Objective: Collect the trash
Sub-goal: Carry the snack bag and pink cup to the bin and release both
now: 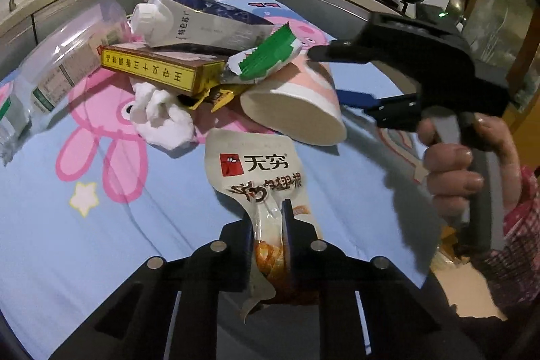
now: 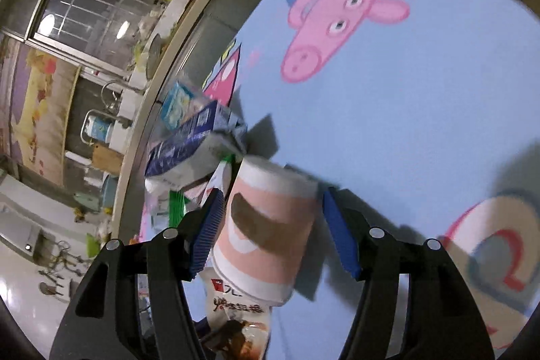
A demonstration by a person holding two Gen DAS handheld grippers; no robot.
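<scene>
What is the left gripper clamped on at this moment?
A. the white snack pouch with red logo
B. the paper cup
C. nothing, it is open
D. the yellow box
A: in the left wrist view the left gripper has its blue pads pinched shut on the snack pouch.

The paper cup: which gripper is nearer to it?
Right. The right gripper has its open fingers on both sides of the paper cup; the left gripper is apart, shut on the snack pouch.
</scene>
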